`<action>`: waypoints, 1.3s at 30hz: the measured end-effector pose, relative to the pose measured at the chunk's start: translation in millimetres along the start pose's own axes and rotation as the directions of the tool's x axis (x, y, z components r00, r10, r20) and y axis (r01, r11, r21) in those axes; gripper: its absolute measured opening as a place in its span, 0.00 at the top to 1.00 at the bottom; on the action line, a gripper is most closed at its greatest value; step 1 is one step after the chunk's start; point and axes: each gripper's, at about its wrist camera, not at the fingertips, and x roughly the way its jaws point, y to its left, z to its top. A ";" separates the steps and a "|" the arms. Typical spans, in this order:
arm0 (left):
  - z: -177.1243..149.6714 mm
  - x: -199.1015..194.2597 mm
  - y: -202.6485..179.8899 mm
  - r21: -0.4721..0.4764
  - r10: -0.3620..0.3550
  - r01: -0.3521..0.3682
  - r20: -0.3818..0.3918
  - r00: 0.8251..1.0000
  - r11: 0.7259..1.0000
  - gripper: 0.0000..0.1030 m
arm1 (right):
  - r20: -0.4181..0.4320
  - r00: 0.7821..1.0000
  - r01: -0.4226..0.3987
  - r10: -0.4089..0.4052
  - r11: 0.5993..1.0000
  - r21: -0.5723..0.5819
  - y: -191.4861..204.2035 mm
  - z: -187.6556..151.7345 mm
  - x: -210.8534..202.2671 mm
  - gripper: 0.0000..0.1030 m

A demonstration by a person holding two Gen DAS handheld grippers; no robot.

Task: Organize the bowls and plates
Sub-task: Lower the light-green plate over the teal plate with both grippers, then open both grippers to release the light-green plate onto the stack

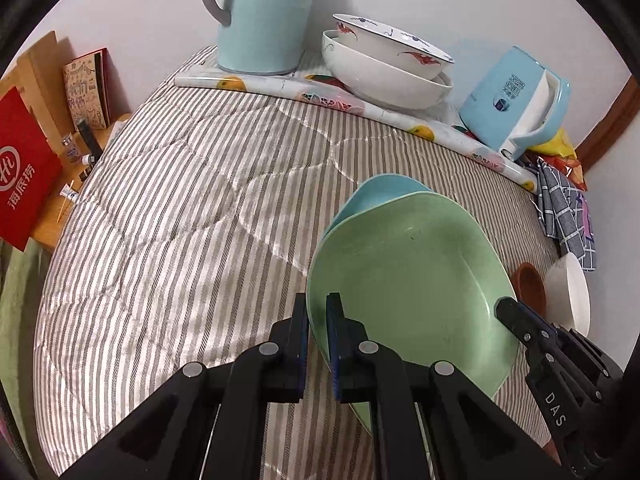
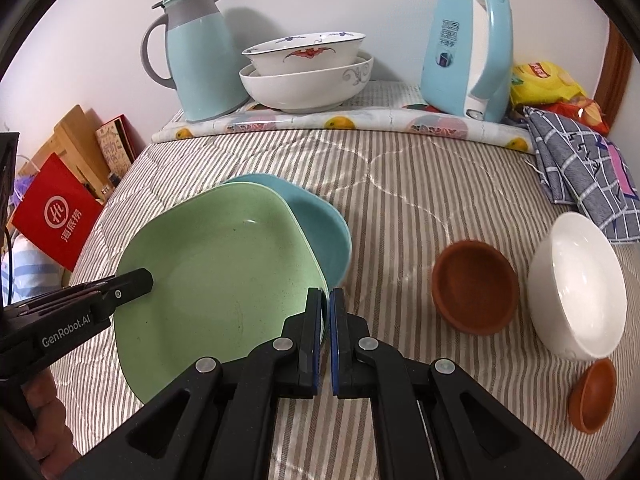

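The green plate [image 2: 224, 264] hangs tilted over the blue plate [image 2: 320, 224] on the striped quilt [image 2: 400, 184], pinched at opposite rims: left gripper [image 1: 318, 320] fingers clenched on one edge, right gripper [image 2: 326, 312] fingers clenched on the other. If either thin grip slips, the green plate could drop askew and knock the blue plate sideways. Beside the green plate, the brown bowl [image 2: 476, 286] and white bowl [image 2: 576, 284] could be bumped. Whether the plates already touch is probably hidden by the green plate's far rim.
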 end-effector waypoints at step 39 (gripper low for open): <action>1.5 -1.0 -10.3 0.020 0.019 -0.018 -0.016 1.000 1.000 0.75 | 0.070 0.997 0.022 -0.023 1.000 0.005 -24.8 19.5 0.8 0.69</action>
